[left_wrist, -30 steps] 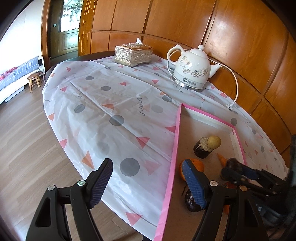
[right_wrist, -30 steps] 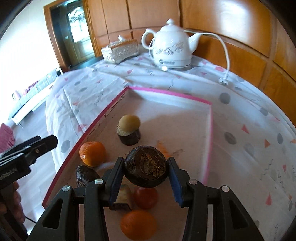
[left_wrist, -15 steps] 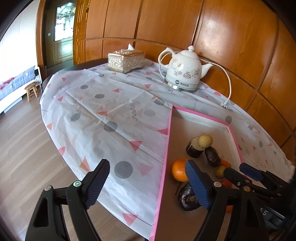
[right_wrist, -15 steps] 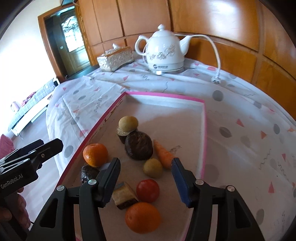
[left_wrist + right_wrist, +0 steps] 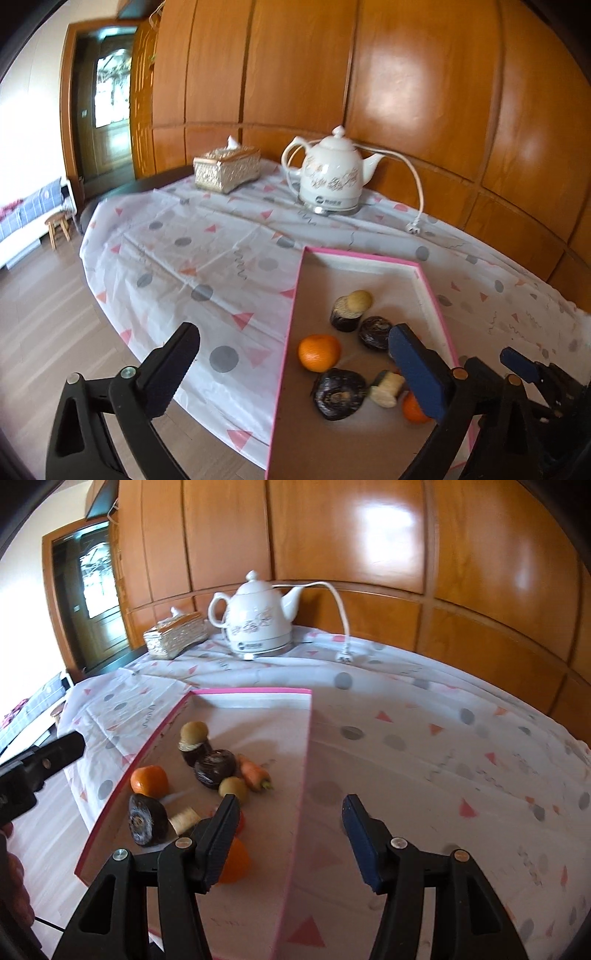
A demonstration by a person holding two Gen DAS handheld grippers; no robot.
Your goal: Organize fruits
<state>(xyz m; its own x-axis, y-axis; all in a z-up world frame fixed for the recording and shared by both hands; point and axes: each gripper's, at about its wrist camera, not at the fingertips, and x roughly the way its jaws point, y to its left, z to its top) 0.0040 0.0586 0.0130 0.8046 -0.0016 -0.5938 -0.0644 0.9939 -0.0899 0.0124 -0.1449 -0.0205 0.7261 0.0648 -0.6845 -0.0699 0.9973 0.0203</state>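
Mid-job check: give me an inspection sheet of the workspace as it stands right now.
Surface: table under a patterned tablecloth; pink-rimmed tray on it.
Job's things: all in the tray: two oranges, two dark round fruits, carrot, yellow-green fruit, yellowish fruit atop a dark stump-shaped piece, a pale chunk, something red mostly hidden behind a finger.
Clutter: white kettle, tissue box.
Grippers: left gripper and right gripper both open, holding nothing.
Cables: kettle cord, plug lying loose on the cloth.
Surroundings: wood-panelled wall, door, sofa, small stool.
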